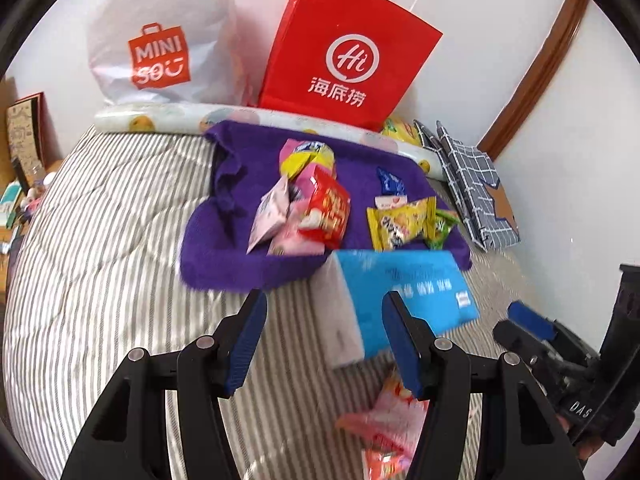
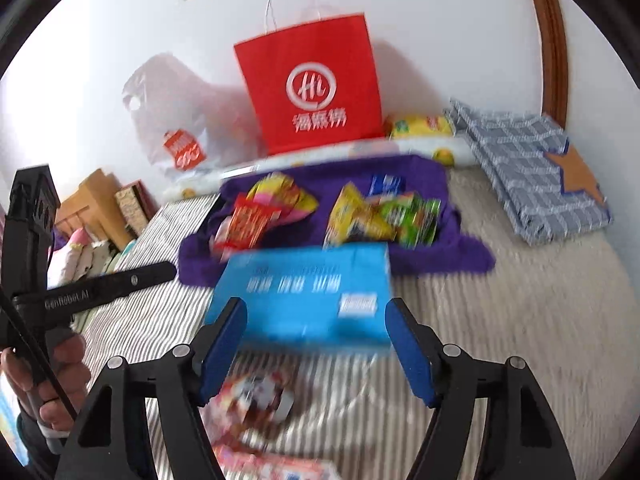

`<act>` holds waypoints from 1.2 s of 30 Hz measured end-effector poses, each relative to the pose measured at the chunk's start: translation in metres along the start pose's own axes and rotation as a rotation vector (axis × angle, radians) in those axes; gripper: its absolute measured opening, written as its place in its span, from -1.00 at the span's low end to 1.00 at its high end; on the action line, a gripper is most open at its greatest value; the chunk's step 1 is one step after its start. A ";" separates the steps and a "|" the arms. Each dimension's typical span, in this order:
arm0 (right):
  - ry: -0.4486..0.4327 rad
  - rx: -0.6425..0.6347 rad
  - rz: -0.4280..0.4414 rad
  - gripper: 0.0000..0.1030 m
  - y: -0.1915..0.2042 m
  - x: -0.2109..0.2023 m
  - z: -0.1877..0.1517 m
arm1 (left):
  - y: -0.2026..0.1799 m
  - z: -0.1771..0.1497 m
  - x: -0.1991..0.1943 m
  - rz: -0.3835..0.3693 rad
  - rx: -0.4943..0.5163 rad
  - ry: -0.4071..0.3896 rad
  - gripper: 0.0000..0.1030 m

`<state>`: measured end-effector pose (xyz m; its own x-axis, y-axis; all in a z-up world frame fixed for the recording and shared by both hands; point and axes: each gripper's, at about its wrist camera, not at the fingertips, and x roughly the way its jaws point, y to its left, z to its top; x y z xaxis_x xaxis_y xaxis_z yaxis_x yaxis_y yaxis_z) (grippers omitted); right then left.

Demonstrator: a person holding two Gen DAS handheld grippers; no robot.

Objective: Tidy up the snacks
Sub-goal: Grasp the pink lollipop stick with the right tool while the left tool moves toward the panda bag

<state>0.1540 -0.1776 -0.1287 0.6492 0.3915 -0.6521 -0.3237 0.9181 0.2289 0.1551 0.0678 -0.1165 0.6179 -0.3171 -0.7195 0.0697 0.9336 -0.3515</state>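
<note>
Snacks (image 2: 340,216) on the purple cloth (image 2: 440,256) blur; both tongs (image 1: 324,340) (image 2: 316,348) released, empty.

red paper bag (image 1: 348,56) upright | white plastic bag (image 1: 160,32) beside | striped bedding (image 1: 100,240)

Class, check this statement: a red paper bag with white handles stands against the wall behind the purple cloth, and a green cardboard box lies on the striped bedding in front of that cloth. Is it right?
One detail is wrong: the cardboard box is blue, not green, as the right wrist view shows. The red paper bag with white handles does stand against the wall behind the purple cloth, and the box lies on the striped bedding in front of it.
</note>
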 end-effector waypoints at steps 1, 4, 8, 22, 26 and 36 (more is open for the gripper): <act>0.010 0.003 0.005 0.36 0.001 -0.002 -0.007 | 0.000 -0.003 -0.002 0.002 0.000 0.001 0.14; 0.039 0.004 0.022 0.33 0.004 -0.004 -0.022 | 0.003 -0.012 -0.010 0.007 -0.005 0.002 0.14; 0.073 -0.050 0.046 0.31 0.014 -0.008 -0.038 | 0.003 -0.020 -0.017 -0.001 -0.012 0.008 0.14; 0.219 -0.133 0.156 0.07 0.040 0.028 -0.077 | -0.001 -0.037 -0.035 0.012 -0.006 0.008 0.14; 0.266 -0.151 0.170 0.07 0.039 0.030 -0.083 | 0.003 -0.038 -0.035 0.014 -0.017 0.013 0.14; 0.264 -0.321 0.093 0.03 0.059 0.025 -0.109 | 0.001 -0.041 -0.021 -0.005 -0.026 0.047 0.14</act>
<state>0.0764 -0.1207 -0.2098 0.4222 0.4046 -0.8112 -0.5975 0.7972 0.0866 0.1097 0.0686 -0.1265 0.5802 -0.3298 -0.7447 0.0522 0.9275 -0.3701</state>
